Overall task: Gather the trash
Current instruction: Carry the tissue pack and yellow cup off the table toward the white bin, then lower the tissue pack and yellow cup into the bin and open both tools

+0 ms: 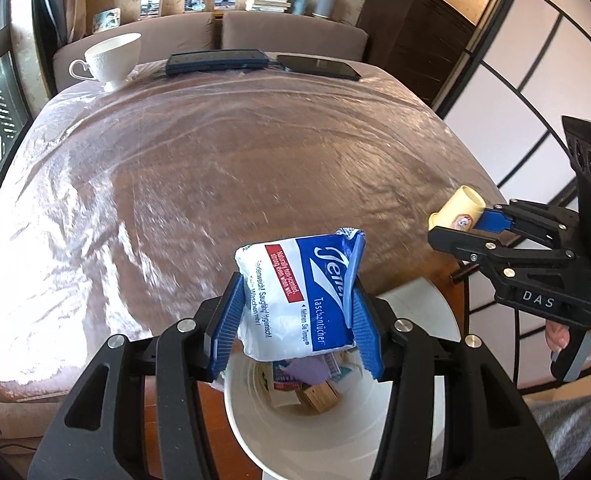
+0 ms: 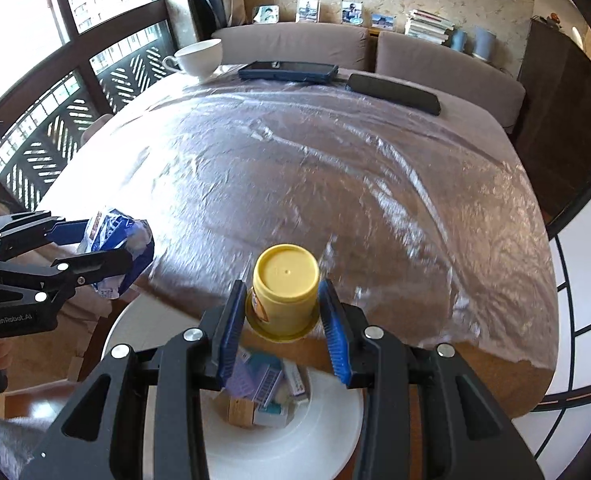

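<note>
Blue ribbed pads of the left gripper (image 1: pixel 295 312) are clamped on a white-and-blue tissue pack (image 1: pixel 299 300), which is held just above the rim of the white waste bin (image 1: pixel 327 444) at six o'clock in the left wrist view, while the right gripper (image 2: pixel 283 312) is closed on a small yellow plastic bottle (image 2: pixel 285 292), carried at the near edge of the film-covered table (image 2: pixel 315 160) with the bin at six o'clock below it. The carry-to-bin step is judged to be in hand, and each piece is to be centred over the bin mouth before its jaws are parted. A white teacup (image 1: pixel 113 58) and two dark phones are left at twelve o'clock.
</note>
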Motion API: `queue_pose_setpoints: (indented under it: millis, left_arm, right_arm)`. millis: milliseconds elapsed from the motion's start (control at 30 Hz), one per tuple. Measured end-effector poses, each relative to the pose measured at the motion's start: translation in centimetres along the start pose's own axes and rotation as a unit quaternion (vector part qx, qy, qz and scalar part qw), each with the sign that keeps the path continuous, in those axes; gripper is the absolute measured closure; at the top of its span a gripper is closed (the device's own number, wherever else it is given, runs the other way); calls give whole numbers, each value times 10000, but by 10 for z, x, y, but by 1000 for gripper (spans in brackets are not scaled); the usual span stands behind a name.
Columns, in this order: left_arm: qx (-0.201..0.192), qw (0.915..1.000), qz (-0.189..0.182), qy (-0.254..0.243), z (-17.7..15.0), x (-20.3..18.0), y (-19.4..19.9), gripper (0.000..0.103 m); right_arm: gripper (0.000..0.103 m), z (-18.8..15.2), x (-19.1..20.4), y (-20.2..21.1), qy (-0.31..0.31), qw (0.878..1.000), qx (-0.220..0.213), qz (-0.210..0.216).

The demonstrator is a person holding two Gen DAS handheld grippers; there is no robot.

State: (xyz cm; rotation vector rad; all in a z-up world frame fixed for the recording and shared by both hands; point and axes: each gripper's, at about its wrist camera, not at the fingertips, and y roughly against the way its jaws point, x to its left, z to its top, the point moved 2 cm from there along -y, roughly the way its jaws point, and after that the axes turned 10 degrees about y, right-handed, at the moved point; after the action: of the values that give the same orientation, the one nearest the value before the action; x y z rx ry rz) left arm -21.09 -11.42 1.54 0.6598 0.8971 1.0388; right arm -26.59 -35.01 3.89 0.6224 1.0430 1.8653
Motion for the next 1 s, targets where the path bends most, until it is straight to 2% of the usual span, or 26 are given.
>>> queue_pose_setpoints:
  millis: [567,1000]
  left_arm:
    - [442,9976,-85,-524,-44,-18,-7,51]
    - [832,9937,-42,-751,-66,-21,-31,51]
  right_arm:
    - [66,-36,21,10,324,9983,238,433]
    - [66,-58,27,-17,525,9941,640,695]
